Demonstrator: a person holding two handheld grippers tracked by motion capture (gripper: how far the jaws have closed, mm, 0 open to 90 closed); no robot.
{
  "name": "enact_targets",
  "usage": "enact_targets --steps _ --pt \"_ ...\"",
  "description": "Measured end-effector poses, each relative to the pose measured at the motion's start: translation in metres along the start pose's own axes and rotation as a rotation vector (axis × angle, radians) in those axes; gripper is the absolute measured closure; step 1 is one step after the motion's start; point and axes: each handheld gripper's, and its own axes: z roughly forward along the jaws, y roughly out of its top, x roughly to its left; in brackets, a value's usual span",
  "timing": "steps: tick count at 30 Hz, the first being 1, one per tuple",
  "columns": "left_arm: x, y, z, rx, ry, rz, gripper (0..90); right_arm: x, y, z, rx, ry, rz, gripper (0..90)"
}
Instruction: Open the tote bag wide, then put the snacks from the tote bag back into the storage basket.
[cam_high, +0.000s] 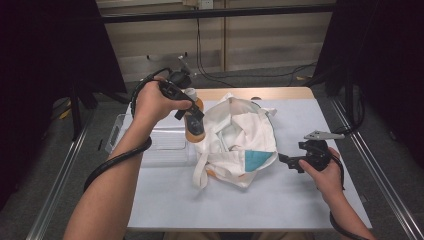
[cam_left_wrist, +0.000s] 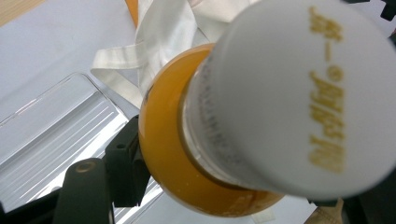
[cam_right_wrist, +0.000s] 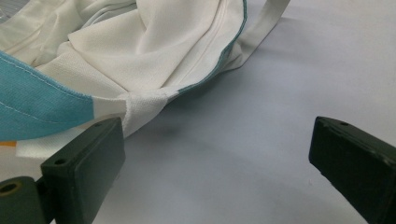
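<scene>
Your left gripper (cam_left_wrist: 205, 186) is clamped on a bottle (cam_left_wrist: 187, 154) of orange juice, seen cap-first: the white cap (cam_left_wrist: 299, 93) with blurred gold lettering looms close, the orange body behind it. One black jaw presses the bottle's left side. Behind the bottle lie white bag straps (cam_left_wrist: 154, 51); at lower left sits a clear ribbed tray (cam_left_wrist: 51, 135) on the pale tabletop (cam_left_wrist: 56, 42).

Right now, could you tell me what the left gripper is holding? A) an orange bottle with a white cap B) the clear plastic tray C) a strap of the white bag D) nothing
A: the left gripper clamps the orange bottle, white cap toward the camera.
</scene>
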Motion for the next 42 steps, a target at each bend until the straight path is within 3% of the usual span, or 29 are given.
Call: enact_targets --steps 8,13,35,42 --pt "0.007 -0.002 -0.006 -0.005 -0.005 -0.012 30.4 -0.001 -0.001 -0.003 -0.003 -0.005 0.009 3.4" --pt "0.009 -0.003 -0.009 -0.019 0.008 -0.02 30.4 -0.002 -0.003 -0.004 0.003 -0.01 0.005 3.4" --pt "0.024 -0.014 -0.013 -0.003 0.037 -0.052 30.3 -0.003 -0.002 -0.003 0.0 -0.007 0.007 3.4" --pt "0.025 -0.016 -0.013 -0.022 0.049 -0.069 30.3 -0.004 -0.002 -0.003 0.002 -0.004 0.008 3.3"
